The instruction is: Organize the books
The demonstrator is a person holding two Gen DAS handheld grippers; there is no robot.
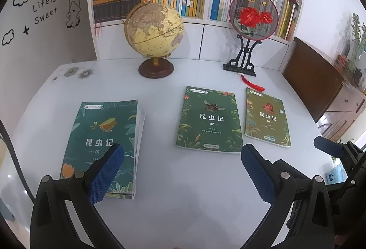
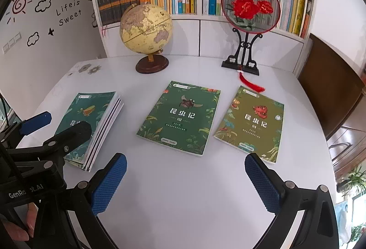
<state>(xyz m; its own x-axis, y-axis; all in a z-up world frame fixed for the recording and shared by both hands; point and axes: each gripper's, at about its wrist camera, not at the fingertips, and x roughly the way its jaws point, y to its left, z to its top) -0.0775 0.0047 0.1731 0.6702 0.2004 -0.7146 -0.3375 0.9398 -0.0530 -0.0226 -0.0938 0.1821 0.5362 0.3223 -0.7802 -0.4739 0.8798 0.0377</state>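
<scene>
both claws hung low over the white table [image 1: 183, 180], spread wide and holding nothing: left gripper [image 1: 183, 171] beside the 01 stack [image 1: 103, 134], right gripper [image 2: 185, 182] before book 02 [image 2: 180, 116] and book 04 [image 2: 251, 125]. all lay flat, long axes toward the bookshelf [image 2: 201, 27].

Glossy white table [image 1: 183, 191], paper books [image 2: 180, 116], wood-based globe [image 1: 154, 27].
</scene>
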